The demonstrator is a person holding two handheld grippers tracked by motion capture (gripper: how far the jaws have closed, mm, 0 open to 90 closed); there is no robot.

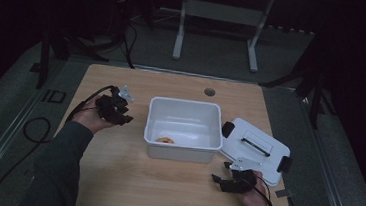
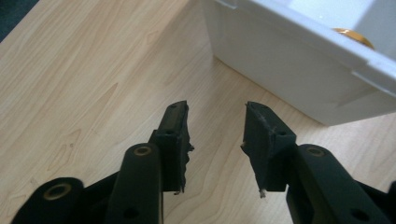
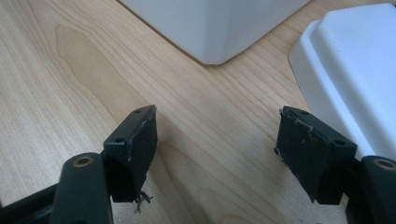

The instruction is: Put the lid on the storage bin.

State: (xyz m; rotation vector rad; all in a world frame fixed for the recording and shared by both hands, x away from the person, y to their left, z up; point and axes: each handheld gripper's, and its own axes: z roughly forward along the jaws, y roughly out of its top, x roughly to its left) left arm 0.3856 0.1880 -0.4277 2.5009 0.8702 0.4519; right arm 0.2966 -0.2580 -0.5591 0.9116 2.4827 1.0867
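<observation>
Jaws of both grippers are held apart with nothing between them. Over bare wood the left gripper [image 1: 114, 108] is seen beside the white tub [image 1: 180, 153], and the right gripper [image 1: 234, 182] is held low by the white lid [image 1: 253, 148]. A small round yellow thing [image 1: 164, 140] is lying inside the tub — so filling looks done. Next, it seems, the lid must be picked up and set squarely on the tub.

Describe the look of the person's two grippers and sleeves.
Both the left gripper and right gripper are black, each with two blocky jaws bolted on by brass-ringed screws. The pads look worn, with frayed edges. A black cable trails from the left gripper. The sleeve is dark grey.
</observation>
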